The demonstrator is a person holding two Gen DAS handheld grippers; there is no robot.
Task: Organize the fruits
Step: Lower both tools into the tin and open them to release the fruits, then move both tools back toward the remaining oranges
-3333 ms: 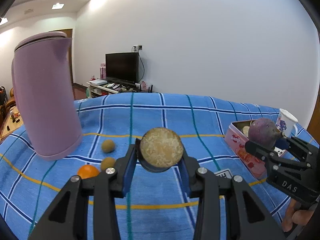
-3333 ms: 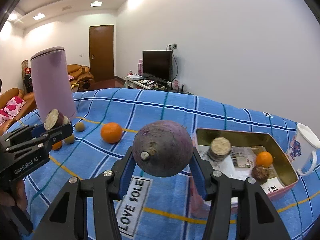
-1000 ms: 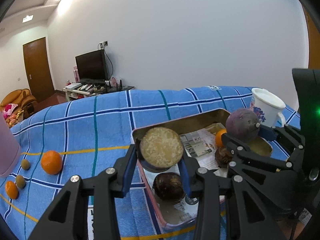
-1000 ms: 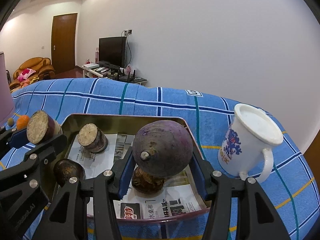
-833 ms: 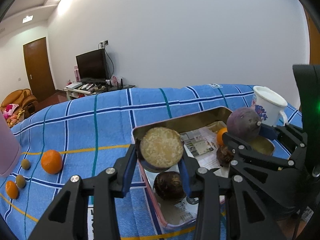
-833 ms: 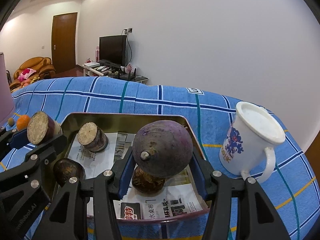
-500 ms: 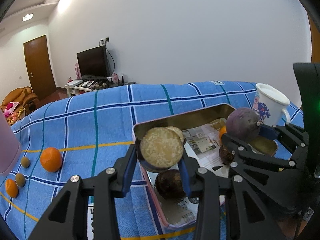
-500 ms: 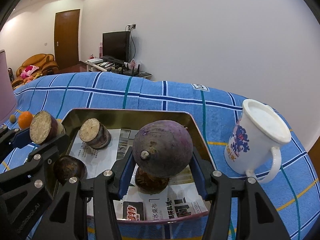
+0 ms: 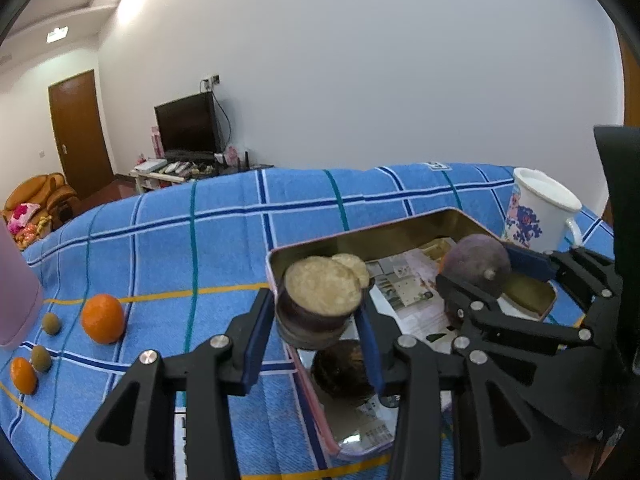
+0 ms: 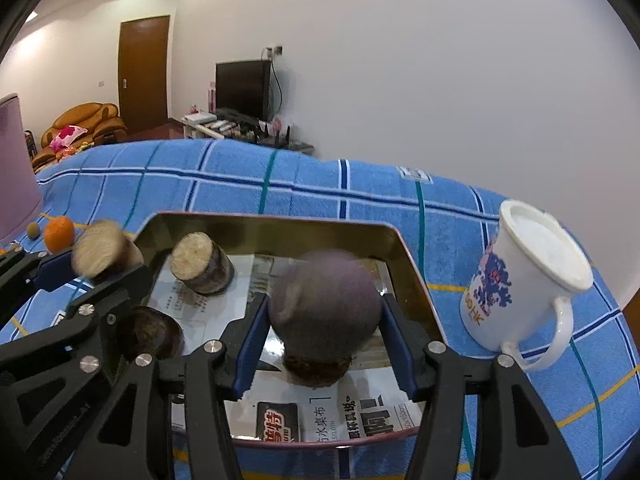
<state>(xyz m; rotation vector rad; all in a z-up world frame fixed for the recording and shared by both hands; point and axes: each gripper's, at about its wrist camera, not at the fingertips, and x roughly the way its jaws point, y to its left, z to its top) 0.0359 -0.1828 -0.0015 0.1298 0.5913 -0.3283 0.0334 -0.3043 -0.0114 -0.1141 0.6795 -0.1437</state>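
My left gripper (image 9: 318, 326) has its jaws spread around a cut taro piece (image 9: 320, 300) over the near left corner of the gold metal tray (image 9: 384, 232); the piece looks loose between the blue pads. My right gripper (image 10: 324, 330) has its jaws spread wide around a round purple fruit (image 10: 324, 304), which is blurred and dropping onto a dark fruit (image 10: 316, 370) in the tray (image 10: 272, 224). Another cut taro piece (image 10: 204, 264) and a dark round fruit (image 10: 146, 334) lie on newspaper inside the tray.
A white mug with a blue pattern (image 10: 524, 280) stands right of the tray. Two oranges (image 9: 102, 318) (image 9: 23, 374) and small brown fruits (image 9: 51, 323) lie on the blue checked cloth at left, beside a pink kettle (image 9: 16, 300).
Both grippers carried their fruit over the tray, then spread their jaws. The purple fruit and the cut taro piece have slipped loose and are dropping.
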